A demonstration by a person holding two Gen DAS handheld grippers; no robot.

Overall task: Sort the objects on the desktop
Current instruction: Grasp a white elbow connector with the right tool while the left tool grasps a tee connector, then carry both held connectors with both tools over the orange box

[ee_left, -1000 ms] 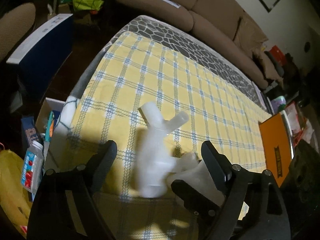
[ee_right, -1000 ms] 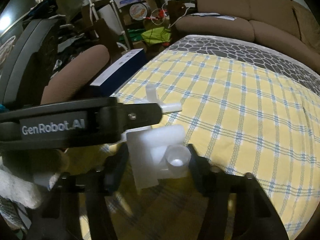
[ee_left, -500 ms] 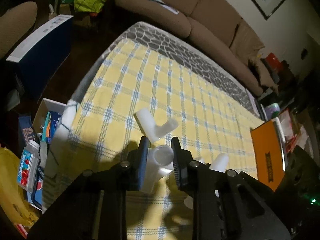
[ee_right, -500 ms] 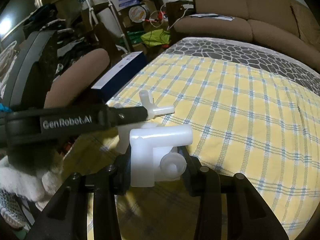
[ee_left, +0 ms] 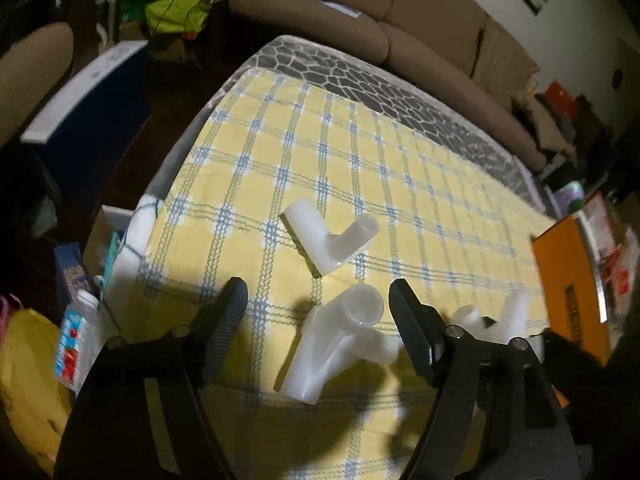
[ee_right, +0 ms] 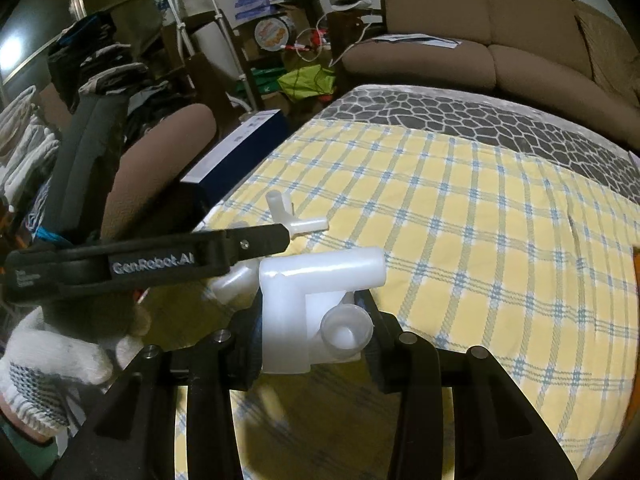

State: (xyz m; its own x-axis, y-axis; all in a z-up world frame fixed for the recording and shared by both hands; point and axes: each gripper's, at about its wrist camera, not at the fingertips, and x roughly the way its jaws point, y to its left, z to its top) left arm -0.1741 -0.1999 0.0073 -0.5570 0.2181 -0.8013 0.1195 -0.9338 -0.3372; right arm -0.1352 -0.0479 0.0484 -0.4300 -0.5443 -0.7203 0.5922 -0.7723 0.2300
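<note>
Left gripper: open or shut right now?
Open. The left gripper has its jaws spread wide, with a white pipe fitting lying loose on the checked cloth between them.

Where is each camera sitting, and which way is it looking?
Left wrist view: sits on the left gripper, looking along its open fingers, down onto the yellow checked cloth and a white pipe fitting lying between them, sofa behind.
Right wrist view: sits on the right gripper, shut on another white fitting; the left gripper and the gloved hand show at its left.
Both views share the cloth, the sofa and the far pipe fitting.
</note>
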